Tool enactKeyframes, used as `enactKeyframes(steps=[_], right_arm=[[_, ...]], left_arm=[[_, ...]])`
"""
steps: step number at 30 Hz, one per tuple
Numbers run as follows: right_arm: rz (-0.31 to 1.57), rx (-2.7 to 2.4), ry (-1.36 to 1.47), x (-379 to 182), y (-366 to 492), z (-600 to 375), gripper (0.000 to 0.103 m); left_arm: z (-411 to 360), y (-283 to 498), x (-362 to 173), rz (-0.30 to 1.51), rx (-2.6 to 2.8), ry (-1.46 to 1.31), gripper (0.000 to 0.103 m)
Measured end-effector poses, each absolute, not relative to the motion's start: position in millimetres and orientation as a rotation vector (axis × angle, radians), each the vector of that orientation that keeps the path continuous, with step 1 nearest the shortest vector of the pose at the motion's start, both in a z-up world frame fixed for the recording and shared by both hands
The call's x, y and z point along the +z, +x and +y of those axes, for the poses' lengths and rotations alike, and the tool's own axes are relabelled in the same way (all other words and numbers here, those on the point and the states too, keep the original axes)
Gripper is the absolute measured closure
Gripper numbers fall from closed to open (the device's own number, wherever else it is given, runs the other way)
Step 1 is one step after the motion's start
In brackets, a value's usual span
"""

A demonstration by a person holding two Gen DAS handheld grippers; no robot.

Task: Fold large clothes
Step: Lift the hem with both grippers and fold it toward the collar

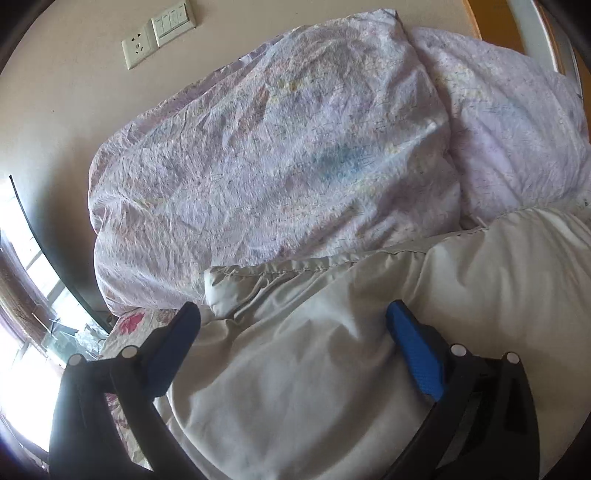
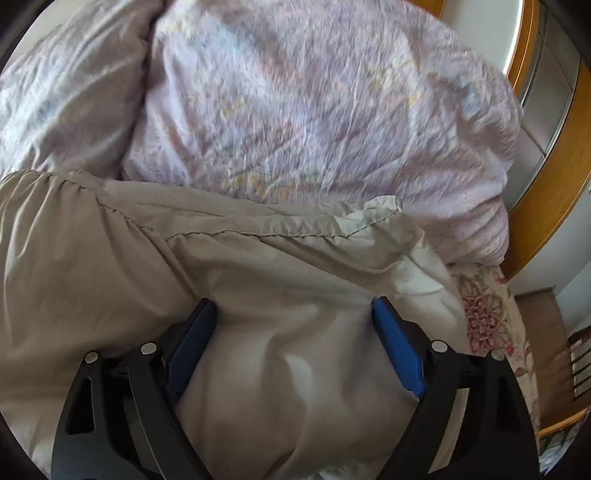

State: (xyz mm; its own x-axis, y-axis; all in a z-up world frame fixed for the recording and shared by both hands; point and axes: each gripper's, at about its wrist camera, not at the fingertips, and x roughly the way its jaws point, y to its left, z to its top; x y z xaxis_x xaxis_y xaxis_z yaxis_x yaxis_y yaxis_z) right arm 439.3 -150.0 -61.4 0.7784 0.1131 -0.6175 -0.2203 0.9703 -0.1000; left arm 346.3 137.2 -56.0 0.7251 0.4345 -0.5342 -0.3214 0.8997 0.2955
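A large pale beige padded garment (image 1: 332, 369) lies on the bed, its stitched hem (image 1: 295, 264) running across in front of the pillows. It also fills the lower right wrist view (image 2: 258, 266), with a corner of the hem (image 2: 373, 210) turned up. My left gripper (image 1: 293, 315) is open, its blue-padded fingers spread over the garment's fabric near its left corner. My right gripper (image 2: 293, 308) is open too, fingers wide apart and pressed down on the fabric, which bulges between them.
Two lilac floral pillows (image 1: 280, 155) (image 2: 314, 103) lie just beyond the garment against the wall. A floral bedsheet (image 2: 484, 314) shows at the bed's edges. A wooden frame (image 2: 546, 206) stands right; a wall socket and switches (image 1: 159, 33) sit upper left; a window (image 1: 22, 295) is left.
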Motion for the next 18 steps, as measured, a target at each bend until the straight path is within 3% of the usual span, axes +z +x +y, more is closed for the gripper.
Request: enactKeyframes(steps=[7, 18], right_arm=[[0.684, 0.144, -0.093, -76.2, 470.2, -141.8, 0.012], [0.701, 0.129, -0.032, -96.5, 500.7, -141.0, 0.005]], left_arm=[[189.6, 380.8, -83.6, 0.716, 0.434, -0.076, 0.002], [200.2, 410.0, -104.3, 0.757, 0.43, -0.124, 0.002]])
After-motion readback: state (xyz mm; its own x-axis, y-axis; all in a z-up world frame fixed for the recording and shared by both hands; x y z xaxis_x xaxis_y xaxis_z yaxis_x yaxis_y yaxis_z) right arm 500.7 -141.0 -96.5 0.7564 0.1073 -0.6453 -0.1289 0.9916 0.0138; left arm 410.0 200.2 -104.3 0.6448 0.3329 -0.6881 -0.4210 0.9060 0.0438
